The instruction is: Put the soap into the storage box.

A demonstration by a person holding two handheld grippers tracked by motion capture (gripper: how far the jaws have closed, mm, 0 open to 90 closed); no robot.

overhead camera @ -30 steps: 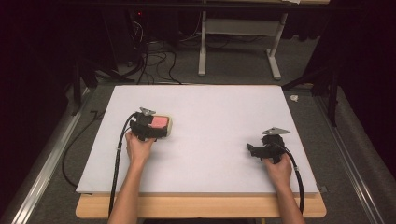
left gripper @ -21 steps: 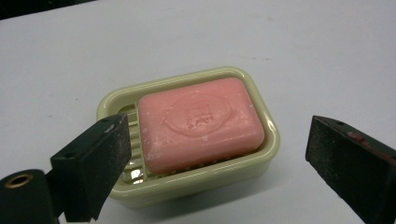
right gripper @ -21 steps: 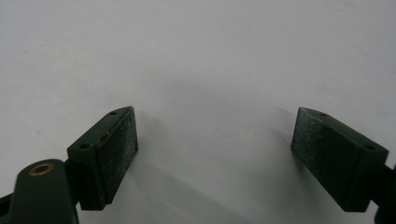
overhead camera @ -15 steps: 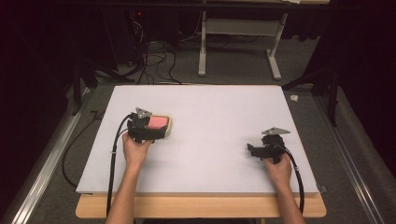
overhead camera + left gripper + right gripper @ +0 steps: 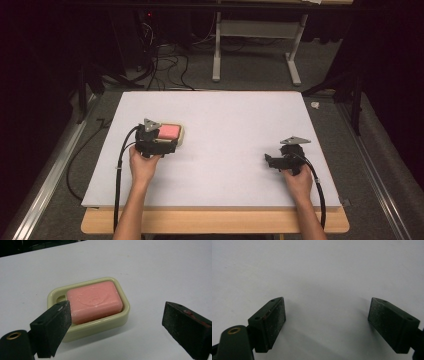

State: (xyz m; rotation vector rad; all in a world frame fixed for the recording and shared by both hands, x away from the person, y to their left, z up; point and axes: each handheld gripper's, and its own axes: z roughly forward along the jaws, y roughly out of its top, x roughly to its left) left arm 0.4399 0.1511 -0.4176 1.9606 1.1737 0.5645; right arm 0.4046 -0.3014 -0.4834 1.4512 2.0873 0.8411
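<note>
Right now your left tool [image 5: 115, 325] stands wide open, holding nothing: in the left gripper view one jaw sits in front of the near left corner of the soap dish [image 5: 125, 315], whether touching it you cannot tell, and the other jaw hangs well off to the dish's right over bare surface. The pink soap bar [image 5: 94, 301] lies flat in the pale yellow-green dish, with a faint embossed mark on top that is too soft to read. In the high view the dish [image 5: 179, 140] rests on the left half of the white surface [image 5: 225, 120], just beyond your left tool [image 5: 159, 145]. Your right tool [image 5: 327, 322] is also spread wide and empty, its jaws low over plain white surface; in the high view it [image 5: 270, 161] sits well apart from the dish, on the right side. Nothing lies between the two tools.
</note>
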